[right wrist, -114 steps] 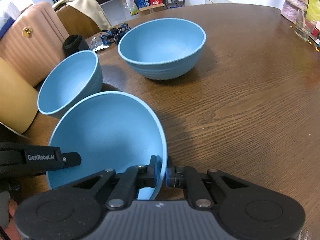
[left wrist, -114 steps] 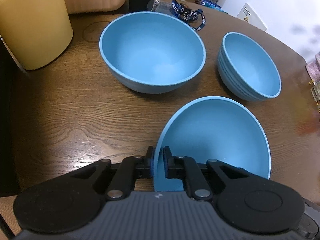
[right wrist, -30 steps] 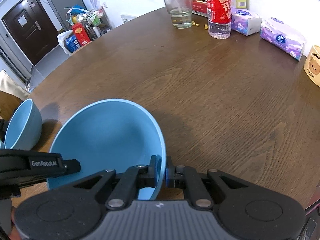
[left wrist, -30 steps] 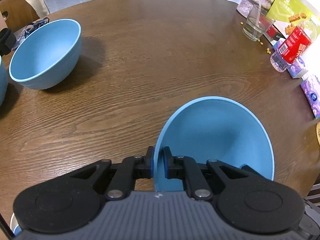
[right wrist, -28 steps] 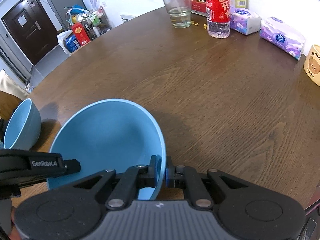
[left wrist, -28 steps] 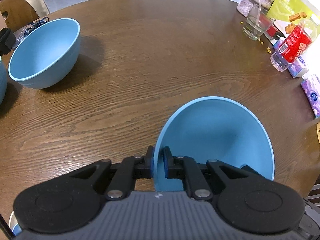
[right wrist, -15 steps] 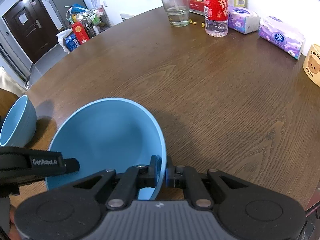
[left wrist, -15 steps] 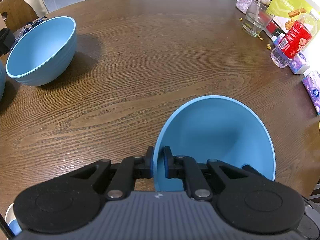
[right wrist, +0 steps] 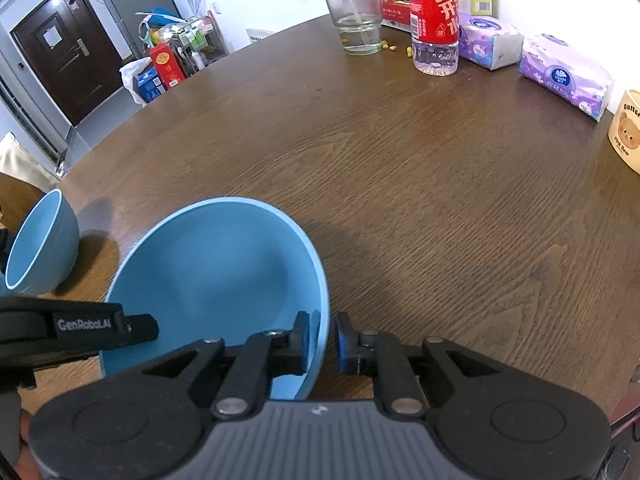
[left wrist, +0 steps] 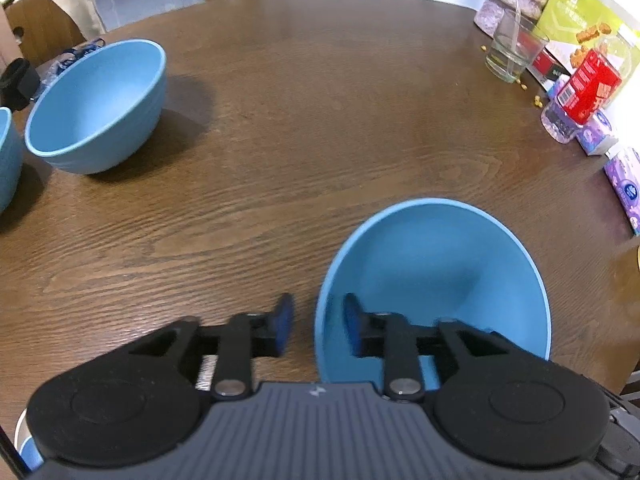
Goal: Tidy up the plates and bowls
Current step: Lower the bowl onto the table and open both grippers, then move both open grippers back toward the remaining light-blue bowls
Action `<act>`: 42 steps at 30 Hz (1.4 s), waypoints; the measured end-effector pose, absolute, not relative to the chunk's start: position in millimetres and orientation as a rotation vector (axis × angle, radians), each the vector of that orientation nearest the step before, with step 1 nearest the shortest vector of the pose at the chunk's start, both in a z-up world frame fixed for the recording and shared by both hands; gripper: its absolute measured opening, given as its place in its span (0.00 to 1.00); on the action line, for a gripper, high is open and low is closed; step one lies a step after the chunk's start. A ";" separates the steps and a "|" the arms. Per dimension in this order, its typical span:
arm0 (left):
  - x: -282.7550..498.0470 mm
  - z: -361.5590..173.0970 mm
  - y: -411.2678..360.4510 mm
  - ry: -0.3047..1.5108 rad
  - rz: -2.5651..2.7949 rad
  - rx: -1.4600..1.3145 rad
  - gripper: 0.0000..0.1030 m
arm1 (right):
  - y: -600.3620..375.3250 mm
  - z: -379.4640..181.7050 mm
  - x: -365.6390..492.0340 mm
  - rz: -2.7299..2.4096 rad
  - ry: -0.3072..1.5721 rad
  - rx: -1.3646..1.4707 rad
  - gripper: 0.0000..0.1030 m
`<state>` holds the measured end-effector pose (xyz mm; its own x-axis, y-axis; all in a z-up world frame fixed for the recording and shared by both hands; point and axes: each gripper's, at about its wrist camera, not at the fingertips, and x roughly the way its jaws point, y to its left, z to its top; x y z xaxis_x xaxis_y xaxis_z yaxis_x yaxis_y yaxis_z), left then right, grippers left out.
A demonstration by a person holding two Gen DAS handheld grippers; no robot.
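Observation:
A large blue bowl (left wrist: 436, 276) sits on the round wooden table (left wrist: 320, 120) close in front of me; it also shows in the right wrist view (right wrist: 216, 276). My left gripper (left wrist: 316, 326) is open, its fingers straddling the bowl's left rim without pinching it. My right gripper (right wrist: 322, 338) is open, its fingers astride the right rim. A second blue bowl (left wrist: 96, 104) stands at the far left; it also shows in the right wrist view (right wrist: 38, 246). The edge of a third blue bowl (left wrist: 6, 160) shows at the left border.
At the table's far right stand a glass with a straw (right wrist: 358, 20), a red-labelled bottle (right wrist: 434, 20), tissue packs (right wrist: 564, 76) and a bear-print cup (right wrist: 628, 136). Snack bags (left wrist: 576, 28) lean on the wall. The left gripper's body (right wrist: 72, 330) crosses the right view.
Both grippers have opened and let go of the bowl's rim. The bowl has come down and rests on the table. Earlier it was carried to the right, away from the other bowls.

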<state>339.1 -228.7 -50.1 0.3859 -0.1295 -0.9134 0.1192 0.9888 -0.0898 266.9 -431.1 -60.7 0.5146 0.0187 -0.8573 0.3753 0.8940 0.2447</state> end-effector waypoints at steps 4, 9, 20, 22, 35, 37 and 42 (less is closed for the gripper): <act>335.8 -37.7 -219.9 1.127 -0.149 -0.008 0.48 | -428.8 -54.2 263.0 -0.222 0.999 0.430 0.35; 331.3 -22.1 -202.9 1.085 -0.122 -0.016 0.71 | -426.6 -42.7 257.7 -0.222 0.970 0.431 0.57; 312.3 7.2 -166.1 1.021 -0.104 -0.045 1.00 | -404.0 -16.6 244.0 -0.196 0.944 0.386 1.00; 308.8 11.7 -159.6 1.024 -0.113 -0.055 1.00 | -398.7 -11.1 240.4 -0.197 0.943 0.376 1.00; 283.6 42.1 -123.4 0.976 -0.117 -0.080 1.00 | -372.6 17.9 216.1 -0.194 0.921 0.340 1.00; 280.6 44.9 -117.6 0.974 -0.117 -0.083 1.00 | -367.0 21.8 213.2 -0.188 0.917 0.334 1.00; 273.8 51.3 -102.2 0.965 -0.118 -0.088 1.00 | -353.0 27.8 207.7 -0.179 0.915 0.322 1.00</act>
